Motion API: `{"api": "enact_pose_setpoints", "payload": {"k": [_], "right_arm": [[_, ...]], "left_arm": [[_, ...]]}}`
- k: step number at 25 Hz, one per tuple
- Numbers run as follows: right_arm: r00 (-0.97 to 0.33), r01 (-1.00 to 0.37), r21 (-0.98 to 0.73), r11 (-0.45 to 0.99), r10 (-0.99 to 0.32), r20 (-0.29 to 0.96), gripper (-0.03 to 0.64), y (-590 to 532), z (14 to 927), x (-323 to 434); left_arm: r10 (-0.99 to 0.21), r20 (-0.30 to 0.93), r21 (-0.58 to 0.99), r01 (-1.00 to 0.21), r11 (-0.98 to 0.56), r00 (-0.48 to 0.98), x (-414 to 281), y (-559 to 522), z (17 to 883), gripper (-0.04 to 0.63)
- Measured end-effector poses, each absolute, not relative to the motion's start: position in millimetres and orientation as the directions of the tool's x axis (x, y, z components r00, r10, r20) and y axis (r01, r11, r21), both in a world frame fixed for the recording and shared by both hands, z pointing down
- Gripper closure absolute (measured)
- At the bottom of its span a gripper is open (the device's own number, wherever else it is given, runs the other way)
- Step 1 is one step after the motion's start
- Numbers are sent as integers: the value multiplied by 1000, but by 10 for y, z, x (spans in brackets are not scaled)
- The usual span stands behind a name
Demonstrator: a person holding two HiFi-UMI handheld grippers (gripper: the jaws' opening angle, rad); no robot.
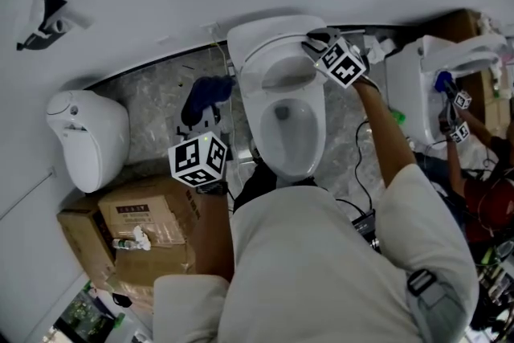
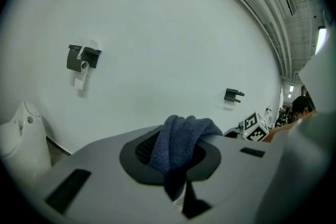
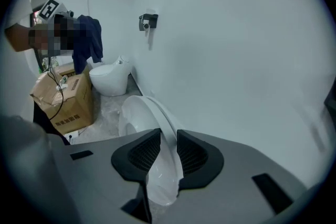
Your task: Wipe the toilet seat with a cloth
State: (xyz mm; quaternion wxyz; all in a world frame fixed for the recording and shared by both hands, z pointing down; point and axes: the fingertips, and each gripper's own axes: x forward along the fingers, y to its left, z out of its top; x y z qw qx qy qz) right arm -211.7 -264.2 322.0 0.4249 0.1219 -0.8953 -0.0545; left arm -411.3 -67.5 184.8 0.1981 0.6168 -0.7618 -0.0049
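Observation:
The white toilet (image 1: 285,132) stands in the middle of the head view with its bowl uncovered. Its lid (image 1: 269,44) is tilted up at the back. My right gripper (image 1: 315,44) reaches to the lid's right rim. In the right gripper view the lid's edge (image 3: 139,113) runs between the two dark pads (image 3: 144,152), and the right gripper (image 3: 168,152) is open around it. My left gripper (image 1: 201,123) hovers left of the toilet, shut on a dark blue cloth (image 1: 207,96). In the left gripper view the cloth (image 2: 181,141) bunches out of the left gripper (image 2: 176,160).
A second white toilet (image 1: 84,136) sits on the floor at the left, with cardboard boxes (image 1: 144,229) in front of it. A third toilet (image 1: 426,84) stands at the right, where another person's grippers (image 1: 459,116) work. Cables (image 1: 361,189) trail over the marbled floor.

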Motion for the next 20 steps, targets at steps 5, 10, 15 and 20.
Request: {"api": "enact_pose_setpoints", "payload": {"k": [5, 10, 15, 20], "right_arm": [[-569, -34, 317, 948, -279, 773, 503, -2633, 3243, -2144], [-534, 30, 362, 932, -291, 794, 509, -2615, 3281, -2134], [-482, 91, 377, 922, -290, 827, 515, -2567, 3277, -2116], [-472, 88, 342, 936, -263, 842, 518, -2452, 3217, -2077]], "left_arm": [[-942, 297, 279, -929, 245, -159, -4123, -661, 1896, 565], [-946, 292, 298, -926, 230, -141, -4066, -672, 1880, 565], [-950, 283, 302, -929, 215, -128, -3963, -664, 1864, 565], [-958, 266, 324, -926, 196, -109, -3875, -675, 1794, 565]]}}
